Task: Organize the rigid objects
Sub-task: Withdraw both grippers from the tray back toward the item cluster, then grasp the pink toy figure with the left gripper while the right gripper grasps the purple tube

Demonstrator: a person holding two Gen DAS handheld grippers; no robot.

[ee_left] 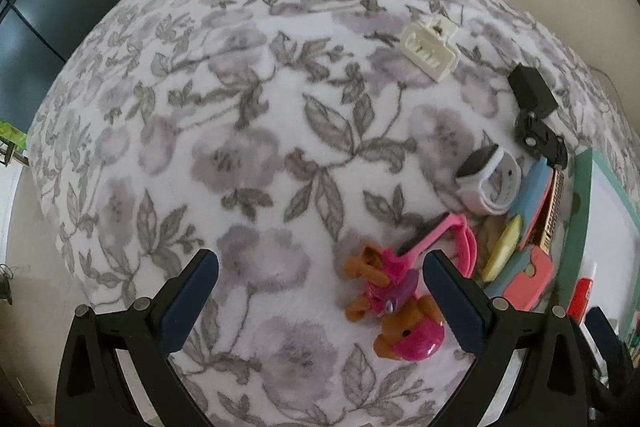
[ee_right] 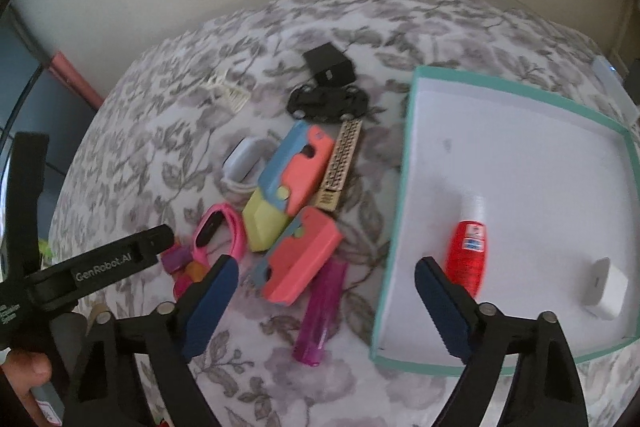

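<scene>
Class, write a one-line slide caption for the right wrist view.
Open right tool above a floral cloth, between scattered toys and a teal-rimmed box holding a red bottle.

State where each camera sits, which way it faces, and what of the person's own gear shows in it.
Left wrist: on the left gripper, looking steeply down at the floral cover and the toy dog; both open fingers show.
Right wrist: on the right gripper, looking down at the teal box holding a red bottle; its open fingers, the left gripper and a hand show.
Shared: pink watch, black toy car, coral-and-blue toys.
</scene>
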